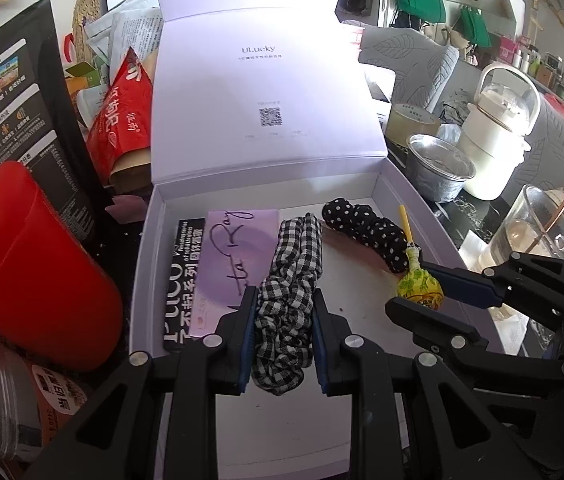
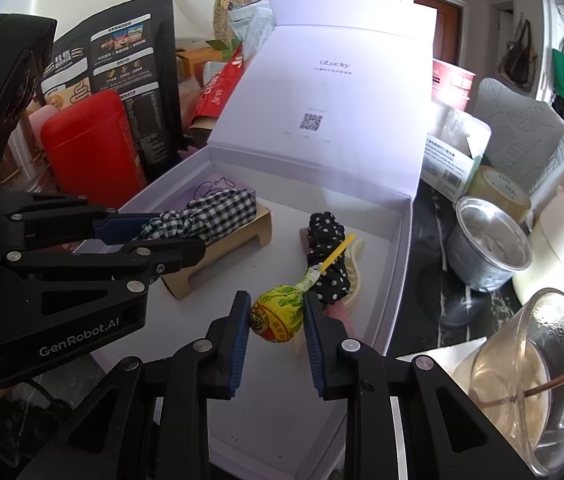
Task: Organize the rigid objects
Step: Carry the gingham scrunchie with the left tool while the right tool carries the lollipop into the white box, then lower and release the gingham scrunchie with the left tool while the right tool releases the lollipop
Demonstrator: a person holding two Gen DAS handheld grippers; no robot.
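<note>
Right now, your biggest piece is the open white cardboard gift box (image 1: 438, 224), its hinged lid (image 1: 257, 92) standing up at the far end with a printed code on the inside face. Everything you are sorting sits within its walls. To the box's left stands a red cylindrical tin (image 1: 21, 264), and to its right a crinkled silver foil cup (image 1: 438, 168) and a clear glass jar (image 2: 538, 368).

Inside, along the left wall, a pale purple card with dark handwriting (image 1: 237, 256) lies over a black printed packet (image 1: 185, 280); the right wrist view shows a tan cardboard insert (image 2: 217, 264) underneath that stack.

Your left gripper (image 1: 282, 304) is clamped on the black-and-white gingham fabric scrunchie (image 1: 290, 288), its pads pressed into the cloth on both sides; the scrunchie stretches away from the fingers over the purple card's edge.

Farther right, a black scrunchie with white polka dots (image 2: 326, 252) lies on the box floor, touching a cream plastic comb-like piece (image 2: 356, 276) beside it.

Your right gripper (image 2: 275, 312) is closed narrowly on the round lollipop in a yellow-green wrapper (image 2: 277, 312), both pads against its head. Its yellow stick (image 2: 336, 254) angles up and away, lying across the polka-dot scrunchie.
</note>
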